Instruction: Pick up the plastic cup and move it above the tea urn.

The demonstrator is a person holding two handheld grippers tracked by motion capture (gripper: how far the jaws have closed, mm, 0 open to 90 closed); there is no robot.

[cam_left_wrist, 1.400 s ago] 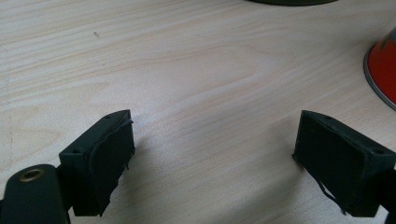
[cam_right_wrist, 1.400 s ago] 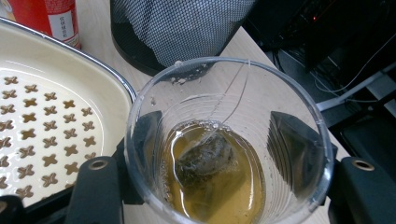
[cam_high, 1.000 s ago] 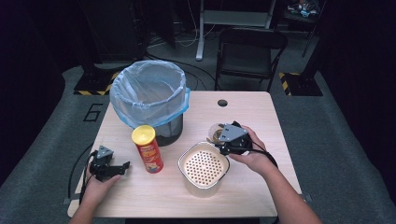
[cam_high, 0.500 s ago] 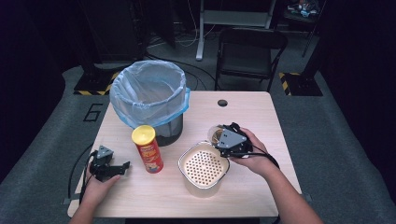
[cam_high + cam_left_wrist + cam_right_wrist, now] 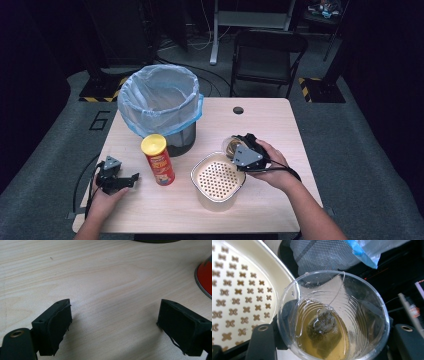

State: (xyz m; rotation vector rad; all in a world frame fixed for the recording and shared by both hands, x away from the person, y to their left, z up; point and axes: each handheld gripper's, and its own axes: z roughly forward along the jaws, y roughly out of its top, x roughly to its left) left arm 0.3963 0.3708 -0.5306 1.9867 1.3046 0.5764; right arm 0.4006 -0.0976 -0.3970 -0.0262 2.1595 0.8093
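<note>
Since the earlier high-view pictures our right gripper [image 5: 239,148] has crept a little toward the lower left of the frame, bringing the clear ribbed plastic cup [image 5: 231,145] closer to the rim of the cream perforated strainer basket [image 5: 218,176]; our left gripper [image 5: 120,179] has not shifted.

In the right gripper view the cup [image 5: 333,315] sits between our two black jaws, which are closed against its sides and hold it upright. A soaked tea bag [image 5: 323,326] lies in amber liquid at the bottom, its string running up to the rim. The basket's patterned floor [image 5: 237,292] fills the upper left of that view, so the basket lies just beside the cup, to the left of our jaws. The cup's long axis stands vertical, mouth toward the camera.

In the left gripper view our jaws stand wide apart over bare pale wooden table [image 5: 105,285], holding nothing; the base of the red cylindrical snack can with a yellow lid [image 5: 203,277] shows at the right edge. In the high view the can [image 5: 157,160] stands between the left gripper and the basket, and the black mesh bin lined with a blue plastic bag [image 5: 159,102] stands behind it, in the upper left of the table.

We judge the right hand [image 5: 272,170] far nearer the work; tipping the cup leftward would carry its contents over the basket.
</note>
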